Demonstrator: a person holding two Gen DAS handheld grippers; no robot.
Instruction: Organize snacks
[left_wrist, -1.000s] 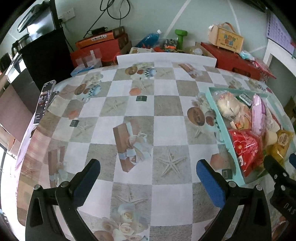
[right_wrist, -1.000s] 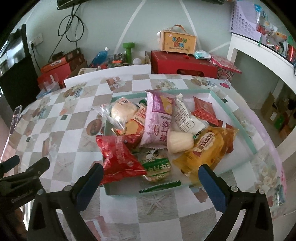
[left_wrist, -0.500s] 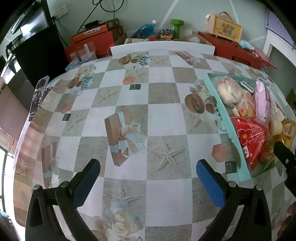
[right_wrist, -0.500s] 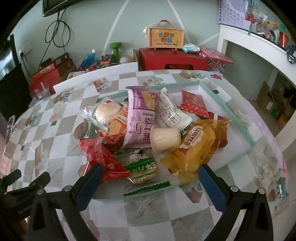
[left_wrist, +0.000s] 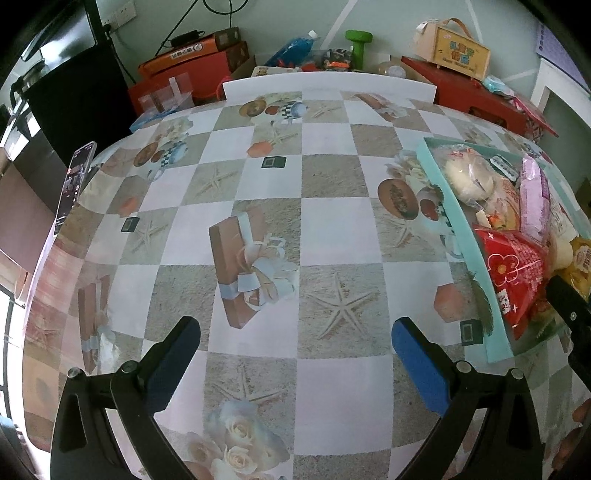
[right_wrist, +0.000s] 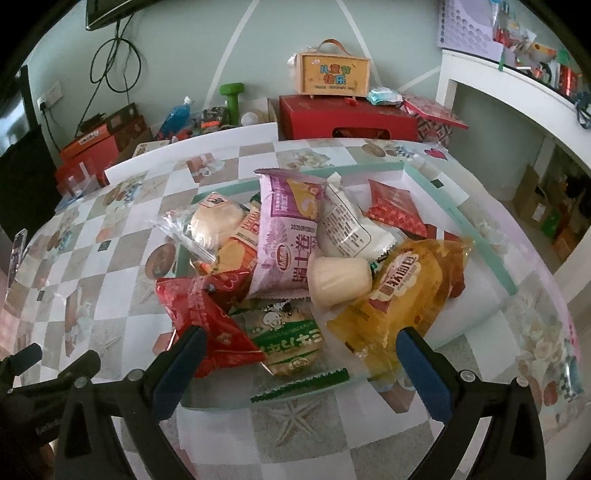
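Grippers (right_wrist: 299, 345) nearer snack tray (right_wrist: 458, 214) than before; both empty, spread.

Worktop (left_wrist: 325, 236) cloth checked beige and white with starfish print, tray (right_wrist: 491, 254) rim mint green, packets red (right_wrist: 207, 317), lilac (right_wrist: 288, 236), yellow (right_wrist: 402, 295), fingers (right_wrist: 424, 373) blue-padded

Glossy plastic snack wrappers (right_wrist: 284, 236), crinkled clear film around a bun (right_wrist: 214, 221), smooth printed oilcloth on the worktop (left_wrist: 325, 229), matt foam-like tray rim (left_wrist: 458, 218)

L gripper (left_wrist: 295, 354): jaws wide apart, empty | R gripper (right_wrist: 299, 356): jaws wide apart, empty
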